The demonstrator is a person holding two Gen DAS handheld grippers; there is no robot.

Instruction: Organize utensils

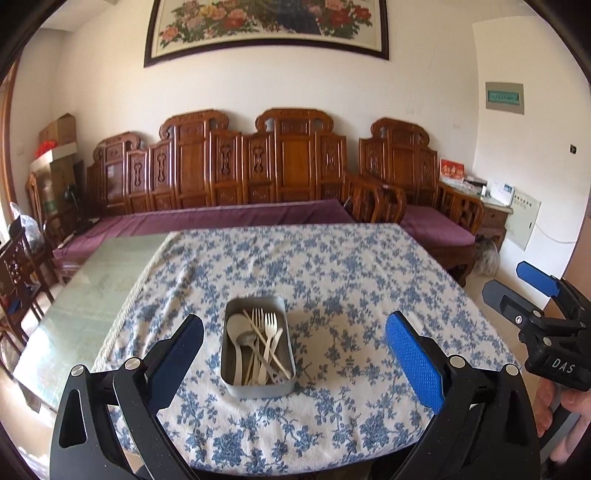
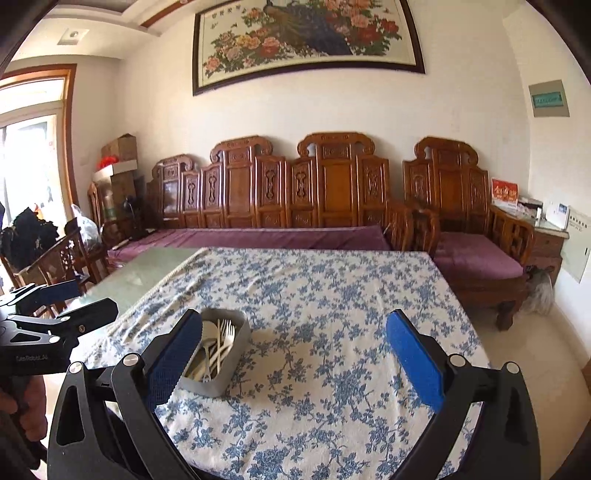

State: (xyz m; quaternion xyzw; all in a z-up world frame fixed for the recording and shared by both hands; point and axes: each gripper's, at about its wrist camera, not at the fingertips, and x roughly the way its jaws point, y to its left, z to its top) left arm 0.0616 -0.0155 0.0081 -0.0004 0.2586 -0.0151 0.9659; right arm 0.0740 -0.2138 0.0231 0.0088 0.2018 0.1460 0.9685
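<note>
On the floral tablecloth (image 1: 332, 258), forks (image 1: 264, 325), spoons (image 1: 236, 332) and chopsticks (image 1: 258, 334) lie jumbled inside the metal tin (image 1: 258, 386). Left gripper (image 1: 293, 365) and right gripper (image 2: 291, 363) both hover wide open, holding nothing. That fits utensils gathered or awaiting sorting alike.

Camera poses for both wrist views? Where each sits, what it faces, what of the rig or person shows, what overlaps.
Left wrist: sits on the left gripper, faces forward over the floral tablecloth at the metal tray of utensils, centred between its open fingers; the right gripper and a hand show at right.
Right wrist: sits on the right gripper, facing the same way; tray behind its left finger; left gripper at left.
Shared: tray, tablecloth, wooden sofa, wall painting.
</note>
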